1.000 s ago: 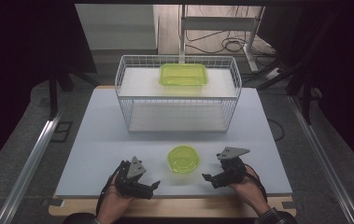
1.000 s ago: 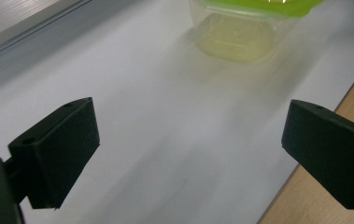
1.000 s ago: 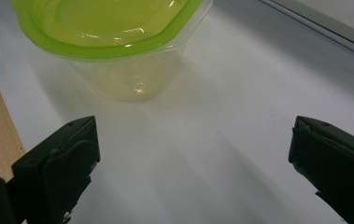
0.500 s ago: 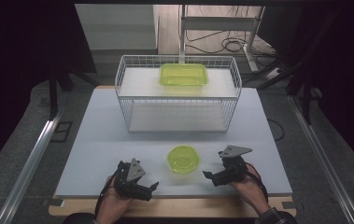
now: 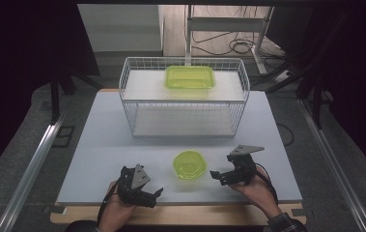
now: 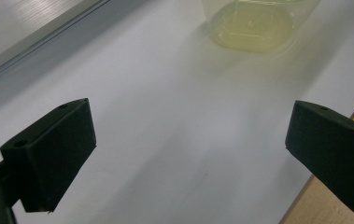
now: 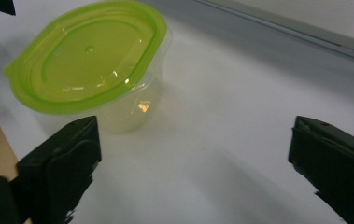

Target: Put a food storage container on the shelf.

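Both grippers, left (image 5: 157, 193) and right (image 5: 215, 175), rest low, fingers apart.

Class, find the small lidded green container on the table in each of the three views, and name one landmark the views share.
High view: small container, lower centre, between the two grippers.
Left gripper view: top edge, right of centre, beyond the fingers.
Right gripper view: upper left, lid on.
Shared landmark: the white tabletop.
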### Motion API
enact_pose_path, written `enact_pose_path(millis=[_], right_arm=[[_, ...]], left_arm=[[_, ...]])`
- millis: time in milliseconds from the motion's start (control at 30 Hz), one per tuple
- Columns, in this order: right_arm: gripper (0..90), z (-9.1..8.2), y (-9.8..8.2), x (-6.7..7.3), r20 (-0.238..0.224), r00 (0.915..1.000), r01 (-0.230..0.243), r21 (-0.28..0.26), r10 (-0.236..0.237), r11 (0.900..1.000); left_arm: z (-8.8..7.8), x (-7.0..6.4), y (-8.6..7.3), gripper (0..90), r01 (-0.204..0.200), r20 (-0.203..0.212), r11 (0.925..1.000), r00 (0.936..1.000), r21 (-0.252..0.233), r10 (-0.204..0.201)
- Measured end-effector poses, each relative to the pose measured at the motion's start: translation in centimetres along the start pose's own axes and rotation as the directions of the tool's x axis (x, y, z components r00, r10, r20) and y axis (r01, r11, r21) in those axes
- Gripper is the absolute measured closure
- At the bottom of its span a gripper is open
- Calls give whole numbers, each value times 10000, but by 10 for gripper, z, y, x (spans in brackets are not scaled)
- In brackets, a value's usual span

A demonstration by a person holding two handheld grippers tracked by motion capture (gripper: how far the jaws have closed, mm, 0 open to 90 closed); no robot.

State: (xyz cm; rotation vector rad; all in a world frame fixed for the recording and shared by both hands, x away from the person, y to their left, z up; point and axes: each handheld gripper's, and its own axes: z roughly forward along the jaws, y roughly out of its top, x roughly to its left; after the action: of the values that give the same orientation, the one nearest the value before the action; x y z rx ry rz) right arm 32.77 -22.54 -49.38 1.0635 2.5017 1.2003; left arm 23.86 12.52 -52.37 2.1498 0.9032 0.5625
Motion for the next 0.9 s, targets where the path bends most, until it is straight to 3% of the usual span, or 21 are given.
enact_pose_path(millis=[200, 467, 600, 733, 900], right_arm=[[175, -1, 12, -5, -401, 9984, -404, 41, 405, 9992], [324, 4, 30, -11, -1255, 9893, -720, 238, 744, 9971], [385, 10, 39, -16, -1723, 9779, -1161, 254, 1187, 9929], [431, 20, 45, -20, -2406, 9508, -1860, 606, 1952, 9807], [484, 31, 47, -20, -2704, 9350, -2080, 1058, 2295, 9724]], left_arm=[[0, 1, 0, 16, -79, -86, 9999, 9999, 69, 80], [-1, 1, 0, 17, -187, -156, 9998, 9997, 74, 188], [-2, 1, 0, 17, -209, -177, 9998, 9996, 28, 210], [-2, 2, 0, 17, -198, -206, 9998, 9996, 1, 198], [-3, 1, 0, 17, -247, -219, 9997, 9995, 1, 247]])
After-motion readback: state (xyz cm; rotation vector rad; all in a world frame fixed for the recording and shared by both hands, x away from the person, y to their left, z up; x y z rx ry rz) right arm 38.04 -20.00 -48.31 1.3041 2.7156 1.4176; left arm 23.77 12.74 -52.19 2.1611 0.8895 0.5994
